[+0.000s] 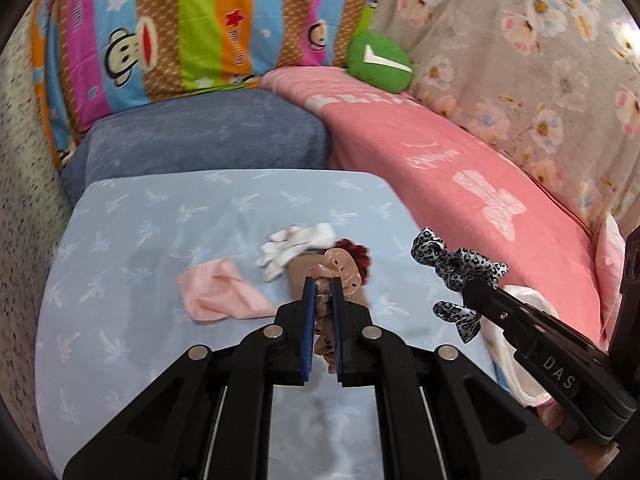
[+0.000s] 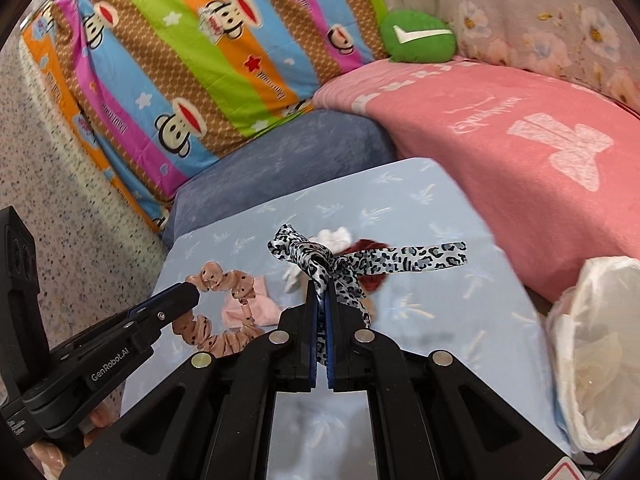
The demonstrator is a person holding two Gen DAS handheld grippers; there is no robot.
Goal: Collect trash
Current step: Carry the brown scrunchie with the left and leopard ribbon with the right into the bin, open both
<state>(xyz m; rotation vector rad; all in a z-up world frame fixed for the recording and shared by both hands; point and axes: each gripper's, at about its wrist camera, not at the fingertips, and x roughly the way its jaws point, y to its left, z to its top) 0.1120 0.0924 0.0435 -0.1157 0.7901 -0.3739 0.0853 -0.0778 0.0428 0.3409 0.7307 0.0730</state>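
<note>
Left tool (image 1: 324,284) pinched on a peach dotted scrunchie (image 1: 340,268), the loop bunched between its blue pads. Right tool (image 2: 323,294) pressed together on a leopard-print ribbon scrunchie (image 2: 320,260), tails spread to either side. Both held above the desk (image 1: 140,240), which wears a pale blue cloth printed with palm trees.

From the left wrist only: a folded pink cloth (image 1: 220,292) lying flat on the desk, a white crumpled glove-like rag (image 1: 296,246) just beyond it, and a dark red scrunchie (image 1: 354,250) partly hidden behind the peach one. Same pink cloth mostly masked by the loop in the right wrist view.

From the right wrist only in full: a bin lined with a white plastic bag (image 2: 600,344), standing beside the desk at its right edge, mouth tilted toward the camera; only a sliver of white in the other view.

Beyond the desk: a blue-grey cushion (image 1: 208,132), a pink blanket (image 1: 460,168), a green round pillow with a white tick (image 1: 380,62), a striped cartoon-monkey quilt (image 1: 168,28), a floral cover (image 1: 520,52). Speckled terrazzo floor (image 2: 52,128) at left.
</note>
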